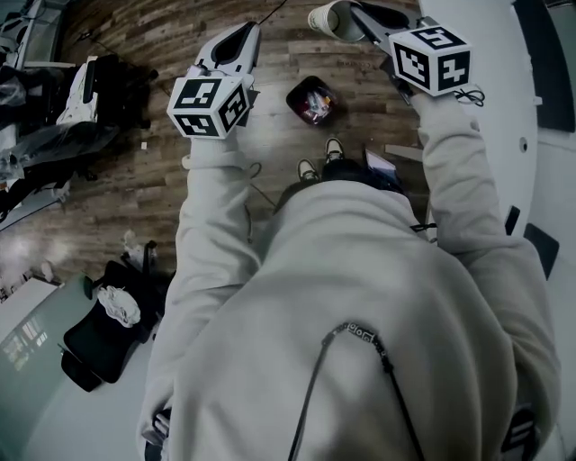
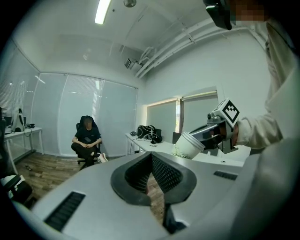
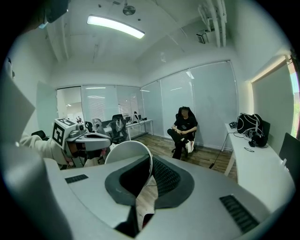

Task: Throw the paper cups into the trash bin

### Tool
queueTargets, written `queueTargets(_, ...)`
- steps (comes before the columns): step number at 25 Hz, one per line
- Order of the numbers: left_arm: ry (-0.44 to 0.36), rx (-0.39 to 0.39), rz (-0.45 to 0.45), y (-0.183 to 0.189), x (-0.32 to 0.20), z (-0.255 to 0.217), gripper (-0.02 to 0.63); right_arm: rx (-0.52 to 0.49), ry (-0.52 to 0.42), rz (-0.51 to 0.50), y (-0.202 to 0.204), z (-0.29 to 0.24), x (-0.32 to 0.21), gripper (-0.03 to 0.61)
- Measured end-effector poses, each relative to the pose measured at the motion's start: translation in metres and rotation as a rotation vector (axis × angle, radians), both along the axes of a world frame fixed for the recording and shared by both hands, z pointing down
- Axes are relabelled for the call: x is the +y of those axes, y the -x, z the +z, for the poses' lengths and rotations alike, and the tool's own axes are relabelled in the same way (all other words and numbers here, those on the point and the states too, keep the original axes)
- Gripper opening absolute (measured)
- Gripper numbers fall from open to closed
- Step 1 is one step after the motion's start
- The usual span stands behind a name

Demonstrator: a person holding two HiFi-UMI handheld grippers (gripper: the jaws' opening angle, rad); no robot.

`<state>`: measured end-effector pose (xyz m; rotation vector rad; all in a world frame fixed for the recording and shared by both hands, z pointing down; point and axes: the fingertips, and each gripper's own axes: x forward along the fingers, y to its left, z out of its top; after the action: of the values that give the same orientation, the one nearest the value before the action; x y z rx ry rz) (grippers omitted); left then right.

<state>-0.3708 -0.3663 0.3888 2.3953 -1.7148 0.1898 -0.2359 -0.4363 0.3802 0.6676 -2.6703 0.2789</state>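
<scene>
The right gripper clamped the paper cup by its rim, high above the floor beside what looked like the trash bin, likely lining up a drop, while the left gripper hung clenched and empty.

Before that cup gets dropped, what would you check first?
1. Paper cup gripped: ok, the right gripper is shut on its wall.
2. Trash bin in sight: ok, it stands open on the floor with rubbish inside.
3. Cup over the bin: cannot tell; the head view shows it beyond the bin.
4. Left gripper out of the way: ok, its jaws are together on nothing, off to the bin's side.
5. Seated person clear: ok, across the room.
</scene>
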Motion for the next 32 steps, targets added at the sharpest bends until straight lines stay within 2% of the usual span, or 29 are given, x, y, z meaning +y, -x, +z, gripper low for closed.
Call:
queueTargets(9, 0.079, 0.004, -0.037, 0.021, -0.017, 0.049, -0.005, -0.009, 0.063, -0.028, 0.015, 0.053, -0.020, 0.040)
queueTargets(15, 0.105, 0.029, -0.060, 0.031, -0.022, 0.077, -0.005, 0.009, 0.105, -0.061, 0.028, 0.090, -0.027, 0.040)
queueTargets(19, 0.143, 0.045, -0.082, 0.039, -0.015, 0.111, -0.005, 0.060, 0.115, -0.124, 0.044, 0.137, -0.012, 0.040)
queueTargets(23, 0.154, 0.032, -0.105, 0.047, -0.011, 0.145, -0.005, 0.089, 0.170, -0.157, 0.052, 0.185, -0.001, 0.040)
queueTargets(28, 0.179, 0.085, -0.107, 0.051, -0.008, 0.218, -0.005, 0.108, 0.189, -0.196, 0.064, 0.251, 0.003, 0.040)
queueTargets(32, 0.223, 0.120, -0.115, 0.053, -0.002, 0.308, -0.005, 0.150, 0.229, -0.180, 0.063, 0.345, 0.006, 0.041)
